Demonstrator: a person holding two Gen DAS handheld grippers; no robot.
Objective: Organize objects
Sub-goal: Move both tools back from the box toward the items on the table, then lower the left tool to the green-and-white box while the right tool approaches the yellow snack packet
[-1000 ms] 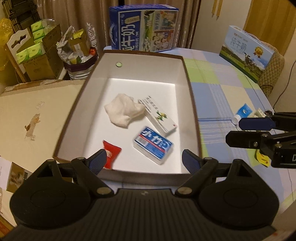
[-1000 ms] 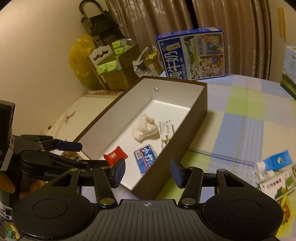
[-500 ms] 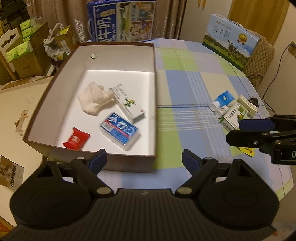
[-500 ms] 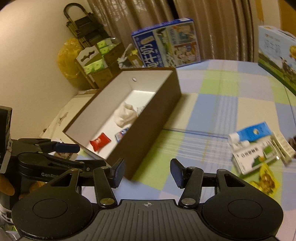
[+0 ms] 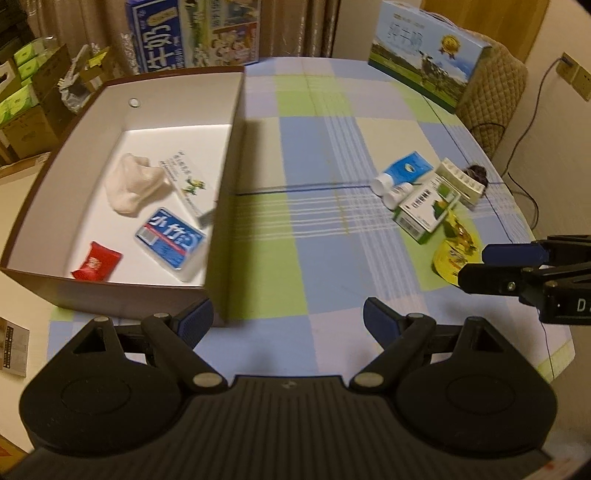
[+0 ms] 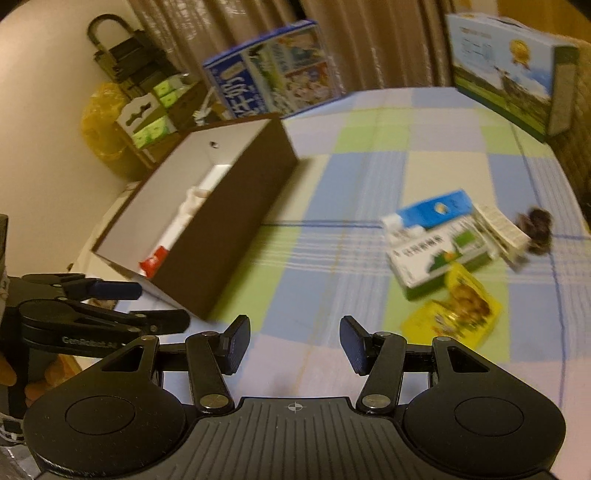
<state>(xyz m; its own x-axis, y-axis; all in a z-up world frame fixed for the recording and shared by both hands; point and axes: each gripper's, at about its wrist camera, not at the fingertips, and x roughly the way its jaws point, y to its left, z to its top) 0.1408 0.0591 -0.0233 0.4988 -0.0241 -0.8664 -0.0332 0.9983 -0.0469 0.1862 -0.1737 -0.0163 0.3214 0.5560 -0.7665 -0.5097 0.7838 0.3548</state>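
Observation:
A brown box (image 5: 225, 206) with a white inside stands at the left of the checked tablecloth (image 5: 314, 229). In it lie a white cloth (image 5: 133, 182), a white medicine box (image 5: 184, 181), a blue tissue pack (image 5: 170, 242) and a red sachet (image 5: 96, 262). At the right lie a blue tube (image 5: 404, 171), a green-white box (image 5: 424, 208), a white blister strip (image 5: 463, 181) and a yellow packet (image 5: 454, 251). My left gripper (image 5: 286, 319) is open and empty near the box's front right corner. My right gripper (image 6: 293, 341) is open and empty over bare cloth, left of the yellow packet (image 6: 454, 308).
Two large milk cartons (image 5: 195, 33) (image 5: 428, 51) stand at the table's far edge. A dark small object (image 5: 476, 172) lies by the blister strip. A padded chair back (image 5: 491, 96) and a wall cable are at the right. Cardboard boxes and a bin stand at the left.
Both grippers have swung to the right, away from the box. The loose items at the right have come further into view. Both stay open and empty.

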